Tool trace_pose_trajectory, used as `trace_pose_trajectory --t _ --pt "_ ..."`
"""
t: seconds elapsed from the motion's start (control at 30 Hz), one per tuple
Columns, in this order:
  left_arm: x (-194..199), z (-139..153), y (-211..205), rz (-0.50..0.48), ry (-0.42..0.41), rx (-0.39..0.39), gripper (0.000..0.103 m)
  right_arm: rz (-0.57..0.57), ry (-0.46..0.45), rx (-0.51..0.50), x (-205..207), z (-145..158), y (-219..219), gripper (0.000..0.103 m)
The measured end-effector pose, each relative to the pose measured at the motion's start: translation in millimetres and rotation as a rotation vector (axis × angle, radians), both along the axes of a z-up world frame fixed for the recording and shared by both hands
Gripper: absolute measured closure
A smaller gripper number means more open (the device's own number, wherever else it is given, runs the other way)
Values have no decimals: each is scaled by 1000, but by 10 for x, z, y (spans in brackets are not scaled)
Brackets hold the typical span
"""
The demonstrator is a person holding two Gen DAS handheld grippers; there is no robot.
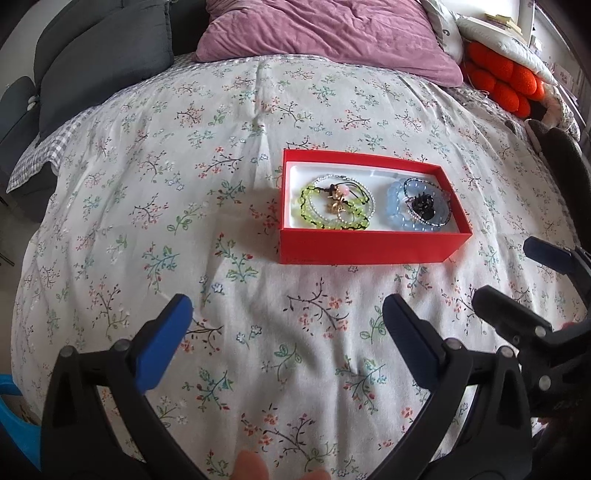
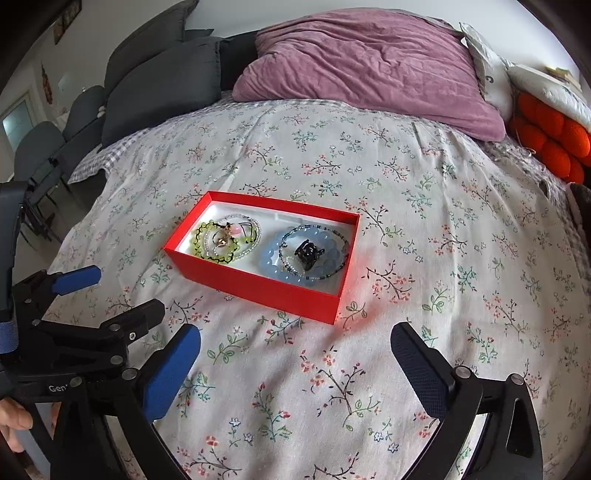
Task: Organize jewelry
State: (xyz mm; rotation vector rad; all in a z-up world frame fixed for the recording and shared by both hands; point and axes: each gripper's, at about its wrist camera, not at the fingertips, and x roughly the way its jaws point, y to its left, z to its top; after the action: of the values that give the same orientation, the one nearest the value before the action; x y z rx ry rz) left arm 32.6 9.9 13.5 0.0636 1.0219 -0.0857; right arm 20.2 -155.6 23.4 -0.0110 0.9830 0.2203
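One red box (image 1: 369,246); two jewelry piles (image 1: 338,202) inside; one purple pillow (image 1: 325,33); two grippers (image 1: 288,321).

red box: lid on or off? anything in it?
Open, no lid on it. The red box shows its white lining and holds jewelry: a green bead bracelet on one side, a blue bead bracelet on the other.

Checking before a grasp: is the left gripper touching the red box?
Apart. The left wrist view shows floral bedspread between the open left gripper and red box.
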Motion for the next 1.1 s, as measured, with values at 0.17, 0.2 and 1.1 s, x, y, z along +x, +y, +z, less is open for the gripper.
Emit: trace_pose_trajectory --t 0.17,0.2,1.1 --pt "-32 32 50 22 -8 0 1 -56 41 -28 -20 -42 -46 0" --pt "-31 32 51 19 -4 -4 1 -65 46 -35 -22 -46 -51 0" --pt "-19 -27 -33 -5 30 15 1 -98 72 -43 9 -73 -89 0"
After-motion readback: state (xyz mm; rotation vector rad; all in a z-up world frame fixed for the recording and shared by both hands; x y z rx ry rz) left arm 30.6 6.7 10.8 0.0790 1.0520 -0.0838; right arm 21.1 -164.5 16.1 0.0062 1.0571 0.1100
